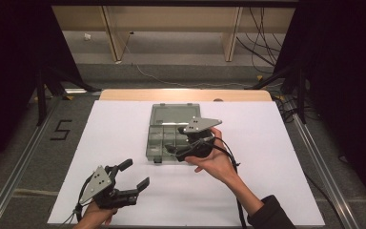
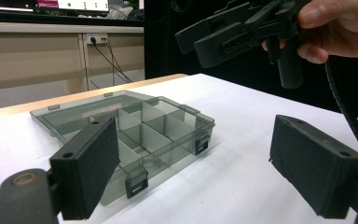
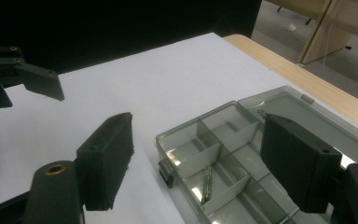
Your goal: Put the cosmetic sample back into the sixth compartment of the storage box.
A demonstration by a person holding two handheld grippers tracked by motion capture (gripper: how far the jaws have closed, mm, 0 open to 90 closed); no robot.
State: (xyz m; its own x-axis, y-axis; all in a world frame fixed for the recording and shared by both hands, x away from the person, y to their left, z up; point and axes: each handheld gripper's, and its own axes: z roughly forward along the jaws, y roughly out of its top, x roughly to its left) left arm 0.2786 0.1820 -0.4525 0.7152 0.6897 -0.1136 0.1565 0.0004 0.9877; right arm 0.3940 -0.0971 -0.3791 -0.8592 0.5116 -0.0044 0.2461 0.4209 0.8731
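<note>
**Two open claws beside the compartment box**

High view: right gripper (image 1: pixel 174 151), jaws apart and empty, hovers over the open compartment box (image 1: pixel 164 138); left gripper (image 1: pixel 136 174) gapes near the table's front edge.

Right gripper view: a thin metal piece (image 3: pixel 207 184) lies in one compartment between the jaws.

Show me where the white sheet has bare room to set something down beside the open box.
Bare sheet lies left of the compartment box, between it and the left gripper, and right of the right gripper toward the table edge. It is crowded over the box's front right corner, where the right gripper hovers.
</note>
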